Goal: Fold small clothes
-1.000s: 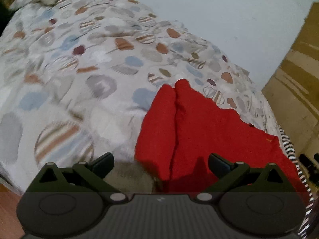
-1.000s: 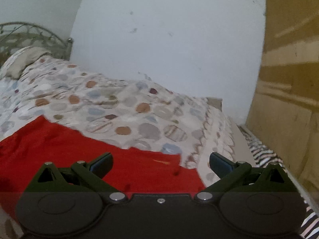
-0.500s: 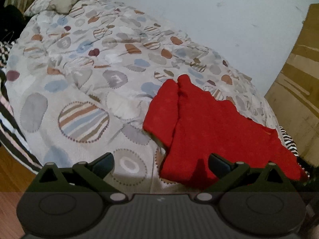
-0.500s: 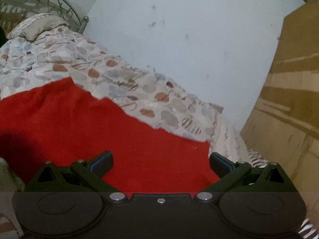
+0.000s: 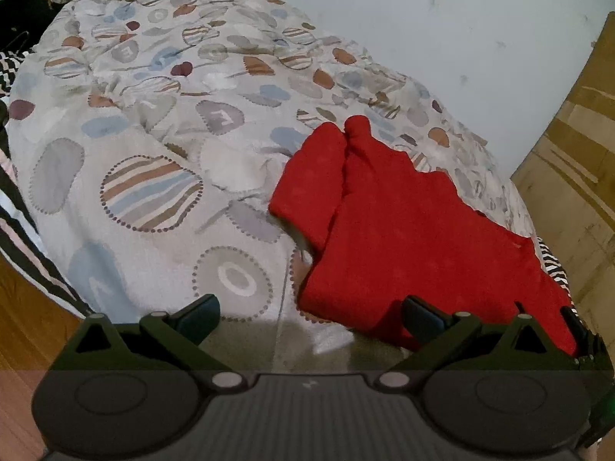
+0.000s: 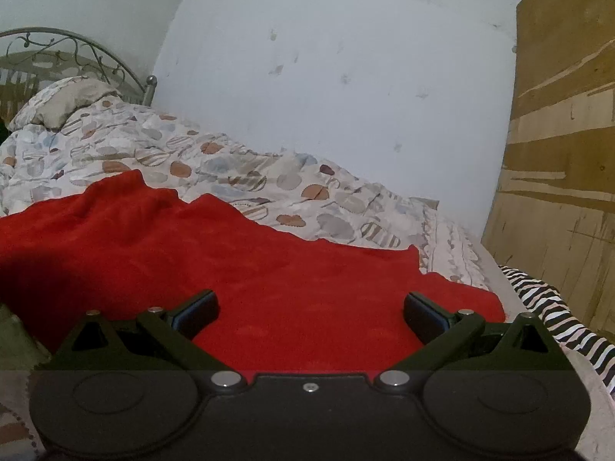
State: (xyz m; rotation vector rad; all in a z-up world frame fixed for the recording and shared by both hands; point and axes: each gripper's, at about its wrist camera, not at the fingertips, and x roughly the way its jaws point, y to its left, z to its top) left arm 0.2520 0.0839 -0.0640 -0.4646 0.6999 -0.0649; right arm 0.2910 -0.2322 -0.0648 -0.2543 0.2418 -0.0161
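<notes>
A red garment [image 5: 403, 230] lay spread on a patterned duvet [image 5: 161, 153] as the left tongs [image 5: 309, 313] and right tongs [image 6: 310, 309] hovered spread, gripping nothing.

pretty dim, flat indoor light, kinda grainy and soft. fisheye bends the edges, dark corners. soft shadow on the red garment [image 6: 23, 269] at left.

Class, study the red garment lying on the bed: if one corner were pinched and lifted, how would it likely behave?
The red garment would probably droop limply: it already lies creased, with one part folded over. Its fuzzy-looking surface suggests it would grip rather than slip. Pushed, it would likely bunch up on the soft patterned duvet instead of sliding.
</notes>
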